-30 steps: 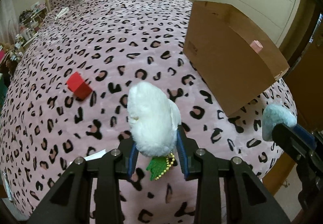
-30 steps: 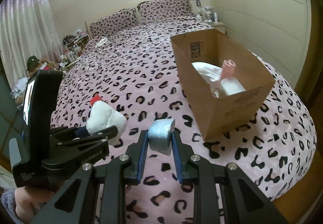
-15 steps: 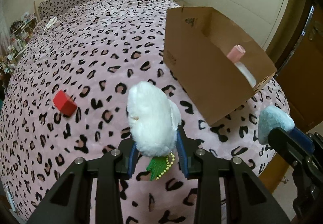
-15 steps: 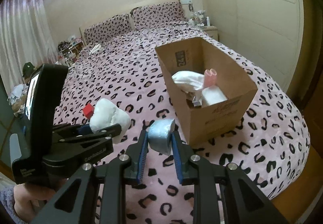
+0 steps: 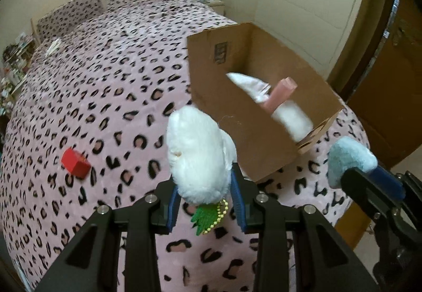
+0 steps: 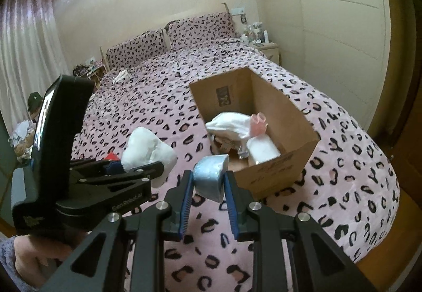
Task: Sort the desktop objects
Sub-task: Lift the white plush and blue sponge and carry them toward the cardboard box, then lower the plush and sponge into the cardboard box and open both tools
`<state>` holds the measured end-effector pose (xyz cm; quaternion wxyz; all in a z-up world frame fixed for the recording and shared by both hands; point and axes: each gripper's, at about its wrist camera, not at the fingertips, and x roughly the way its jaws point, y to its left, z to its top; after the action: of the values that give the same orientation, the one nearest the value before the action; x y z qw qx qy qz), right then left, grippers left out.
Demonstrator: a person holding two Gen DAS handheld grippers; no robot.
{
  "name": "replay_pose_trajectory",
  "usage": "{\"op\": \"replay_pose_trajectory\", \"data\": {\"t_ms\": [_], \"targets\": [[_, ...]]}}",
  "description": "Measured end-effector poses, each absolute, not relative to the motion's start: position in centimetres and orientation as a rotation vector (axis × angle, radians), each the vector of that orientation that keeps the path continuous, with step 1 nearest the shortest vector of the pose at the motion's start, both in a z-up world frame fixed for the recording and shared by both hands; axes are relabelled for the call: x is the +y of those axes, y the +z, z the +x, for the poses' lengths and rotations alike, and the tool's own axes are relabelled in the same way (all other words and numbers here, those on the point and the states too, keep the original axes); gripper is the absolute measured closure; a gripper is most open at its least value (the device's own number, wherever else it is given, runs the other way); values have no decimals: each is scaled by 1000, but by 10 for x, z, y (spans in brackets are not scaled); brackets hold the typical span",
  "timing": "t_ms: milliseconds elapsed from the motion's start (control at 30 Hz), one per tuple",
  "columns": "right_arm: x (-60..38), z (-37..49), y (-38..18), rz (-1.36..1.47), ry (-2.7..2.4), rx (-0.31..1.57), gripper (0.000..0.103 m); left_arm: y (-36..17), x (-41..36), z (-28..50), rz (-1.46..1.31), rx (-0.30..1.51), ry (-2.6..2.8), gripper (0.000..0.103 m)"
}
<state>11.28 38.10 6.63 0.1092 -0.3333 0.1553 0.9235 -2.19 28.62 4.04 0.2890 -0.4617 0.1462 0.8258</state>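
We carry one thing in each gripper toward the box [image 6: 279, 134], and the coming move turns on where its open top lies from each load. Our left gripper [image 5: 204, 202] pinches a white plush [image 5: 197, 152], its pads pressed into the plush's sides, a green tag [image 5: 205, 217] hanging below. Our right gripper [image 6: 208, 186] is clamped on a pale blue roll [image 6: 211, 176], whose long axis runs forward along the fingers. In the right view the box sits ahead and to the right, its near left corner just past the roll; the plush [image 6: 147, 152] hangs further left, over the bedspread [image 6: 158, 107]. So we judge the right hand nearer to the opening. The box already holds white cloth [image 6: 229, 126], a pink piece [image 6: 259, 122] and a white roll [image 6: 263, 149]. A red block [image 5: 75, 162] lies on the bedspread, well left of the box.
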Motion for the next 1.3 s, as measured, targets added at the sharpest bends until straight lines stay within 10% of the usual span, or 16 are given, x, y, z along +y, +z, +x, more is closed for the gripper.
{"op": "replay_pose_trajectory", "data": {"t_ms": [1300], "targets": [[449,-7,43,-1081,2696,506,79,42,439,-174,-1223,407,1869,68]]}}
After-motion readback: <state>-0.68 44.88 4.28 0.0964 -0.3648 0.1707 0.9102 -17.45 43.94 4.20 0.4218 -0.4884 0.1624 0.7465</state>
